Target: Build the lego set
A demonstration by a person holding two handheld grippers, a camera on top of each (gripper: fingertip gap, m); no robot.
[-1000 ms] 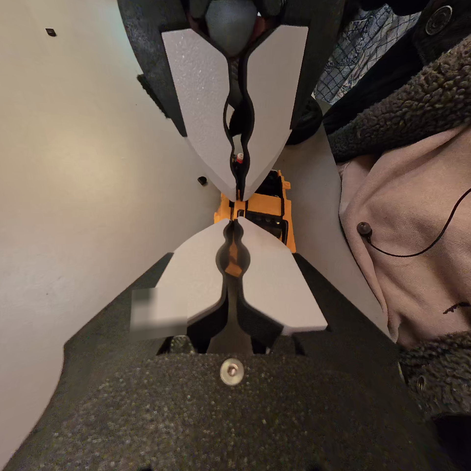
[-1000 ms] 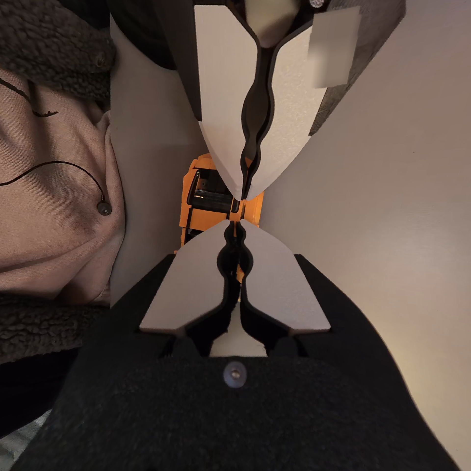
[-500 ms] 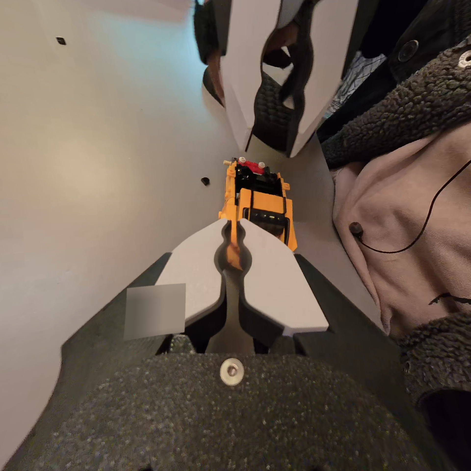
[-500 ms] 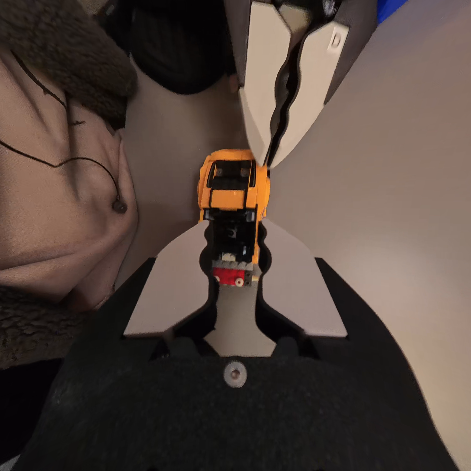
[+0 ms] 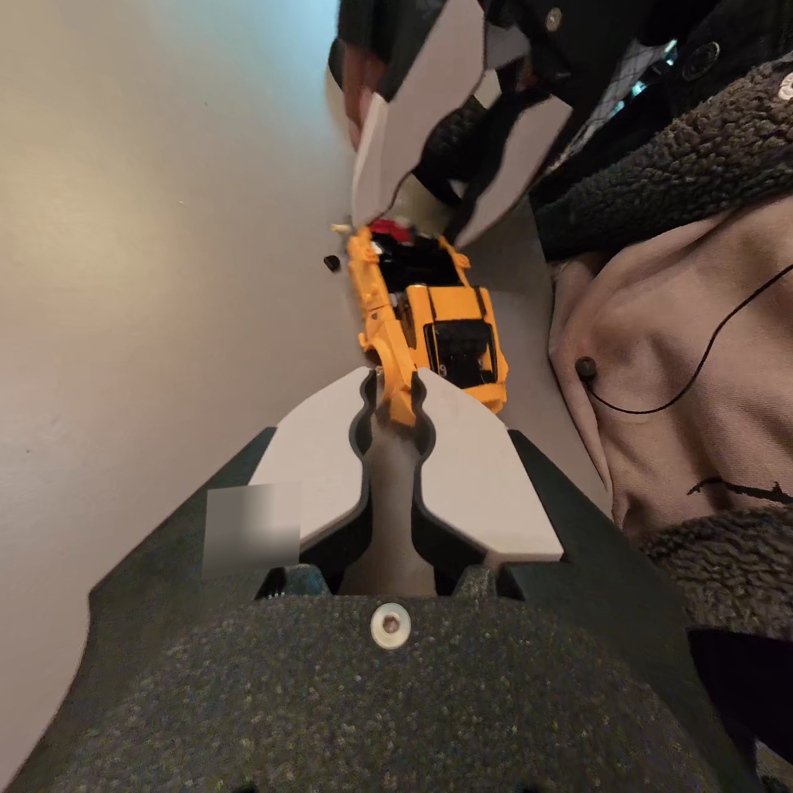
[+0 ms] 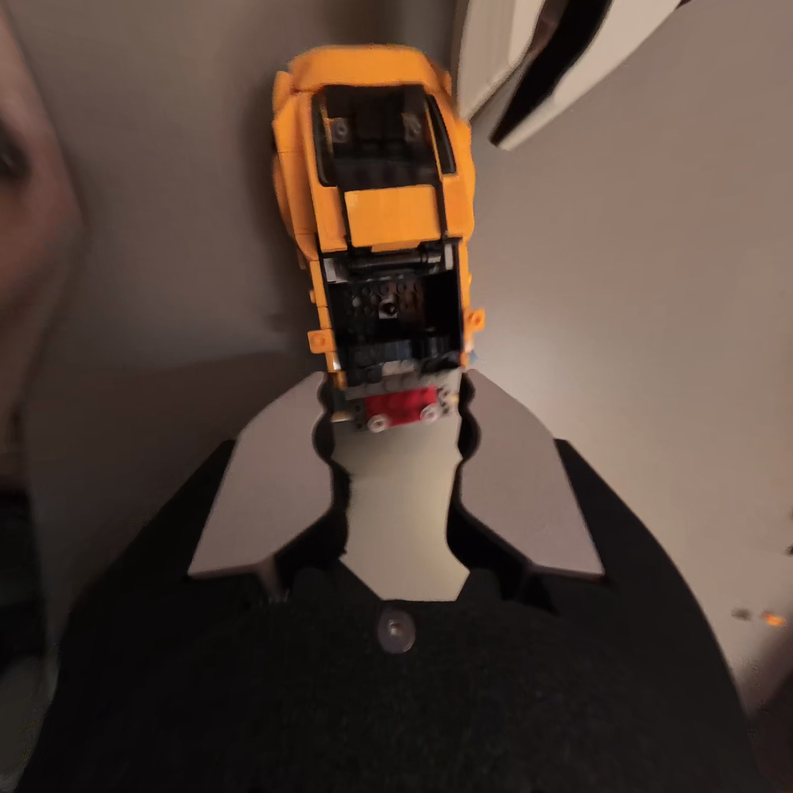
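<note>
Left wrist view: the left gripper (image 5: 392, 377) stands at one corner of a brick-built orange car (image 5: 429, 326), which lies on a pale table (image 5: 128, 257). Its jaws are set narrow, with the car's orange side strip (image 5: 397, 386) between them. The right-hand finger (image 5: 467, 450) lies against the strip. A dark slit shows between the strip and the other finger, so the strip appears to stand loose and not clamped, though motion blur makes this uncertain.

Right wrist view: the right gripper (image 6: 392, 382) is at the opposite end of the car. Its jaws are set wide, and the end of the car that carries a red brick (image 6: 401, 405) lies between the fingertips. Bare table shows between the car and the right-hand finger (image 6: 515, 463), so nothing is gripped.

Compartments:
- Open bay (image 6: 390, 309): uncovered, black studded floor, one small grey fitting near the middle.
- Cabin (image 6: 382, 141): roofless, with dark seats inside.

Loose items on the table:
- One small black piece (image 5: 331, 262), just beside the car.
- A few tiny bits (image 6: 768, 618), well apart from the car at the table edge.

A person in a pink sweatshirt (image 5: 665, 343) sits close along the table.
</note>
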